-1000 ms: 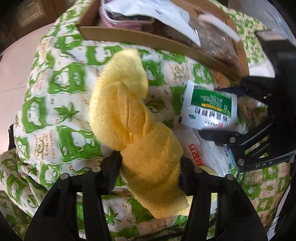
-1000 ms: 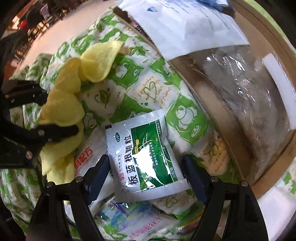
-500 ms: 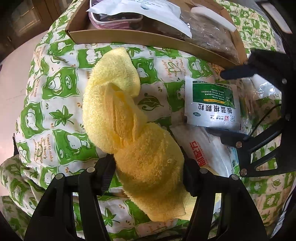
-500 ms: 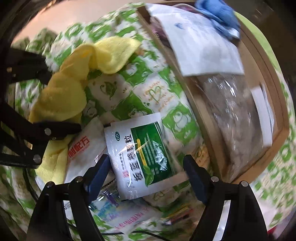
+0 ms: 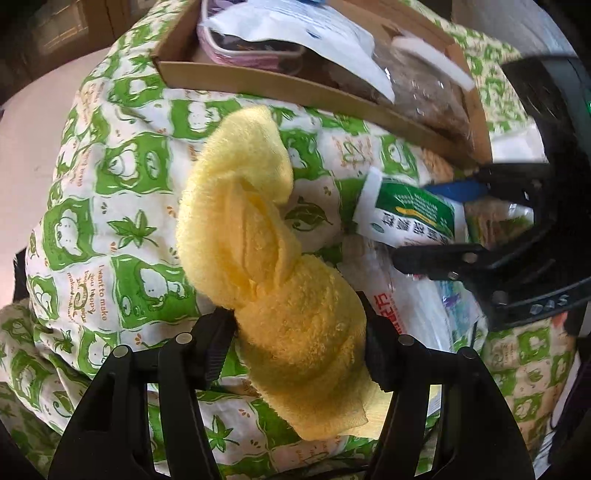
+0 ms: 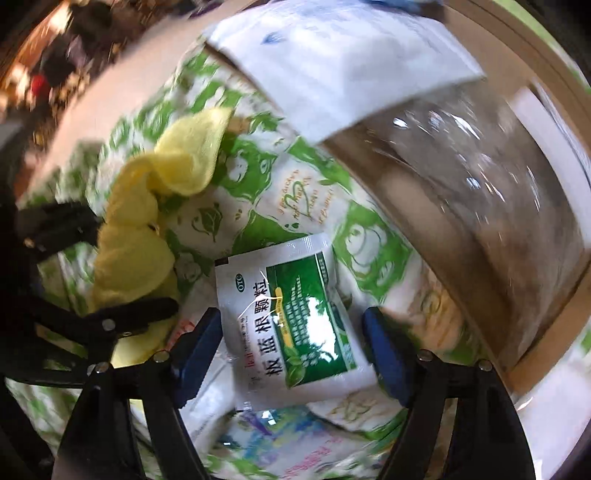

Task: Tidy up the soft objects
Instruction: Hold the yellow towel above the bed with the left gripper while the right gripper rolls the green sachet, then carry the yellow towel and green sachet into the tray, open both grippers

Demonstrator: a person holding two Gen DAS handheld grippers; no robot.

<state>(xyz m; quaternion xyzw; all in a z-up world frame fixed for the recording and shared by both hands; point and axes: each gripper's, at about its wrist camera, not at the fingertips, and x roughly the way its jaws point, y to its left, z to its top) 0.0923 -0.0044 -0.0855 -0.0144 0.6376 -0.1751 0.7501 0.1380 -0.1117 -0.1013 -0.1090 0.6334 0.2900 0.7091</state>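
Note:
My left gripper (image 5: 299,343) is shut on a twisted yellow towel (image 5: 258,236), which lies over the green-and-white patterned cloth (image 5: 110,206). My right gripper (image 6: 295,343) is open, its blue-padded jaws either side of a green-and-white medicine sachet (image 6: 288,310). It is not closed on it. The sachet also shows in the left wrist view (image 5: 410,218), between the right gripper's fingers (image 5: 443,258). The towel shows at the left of the right wrist view (image 6: 147,236).
A shallow cardboard box (image 5: 295,88) at the back holds a white bag (image 5: 306,26), a pink-rimmed pouch (image 5: 247,51) and a clear plastic bag (image 6: 480,177). More sachets (image 5: 399,310) lie beneath the green one. The cloth's left edge drops to the floor (image 5: 26,147).
My right gripper has moved down and closer around the green sachet, with motion blur. My left gripper still holds the towel, shifted slightly.

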